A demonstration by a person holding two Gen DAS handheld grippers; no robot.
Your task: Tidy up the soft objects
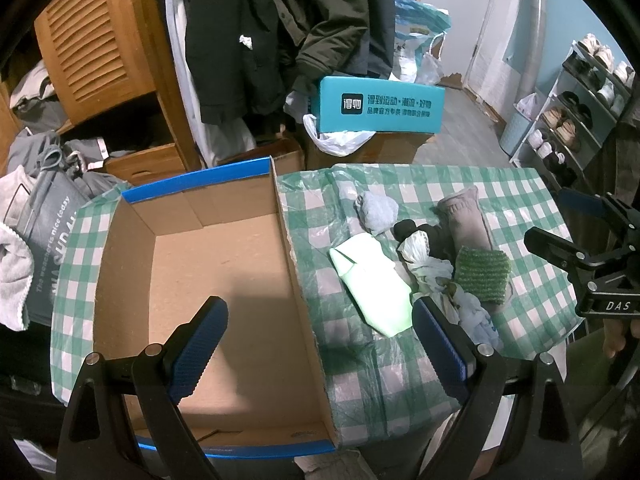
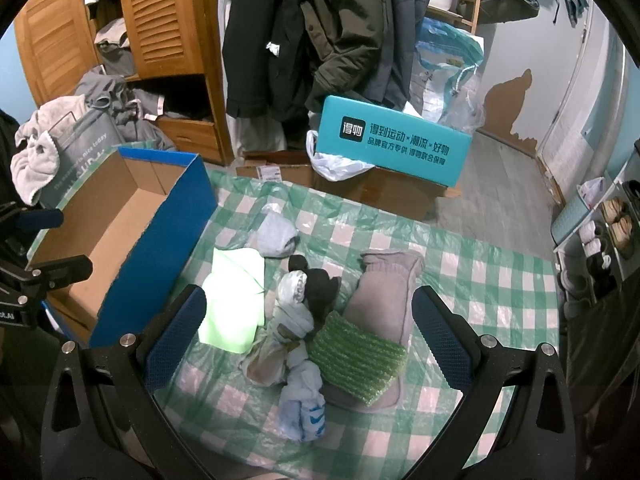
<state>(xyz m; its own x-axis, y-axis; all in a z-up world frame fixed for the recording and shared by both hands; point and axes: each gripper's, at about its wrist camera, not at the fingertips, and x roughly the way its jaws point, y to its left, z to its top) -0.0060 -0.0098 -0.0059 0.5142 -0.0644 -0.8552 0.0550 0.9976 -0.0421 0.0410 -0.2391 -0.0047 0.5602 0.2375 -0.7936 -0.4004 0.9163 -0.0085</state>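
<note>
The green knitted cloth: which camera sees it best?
The right wrist view: the green knitted cloth lies close and central between the fingers, ribbing plain, draped over a grey sock. The left wrist view shows it smaller, off to the right.

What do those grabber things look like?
Both are black metal clamps. The left gripper and right gripper each have two fingers with bumpy blue pads and shiny silver bolts. White letters "DAS" mark the right one's side.
</note>
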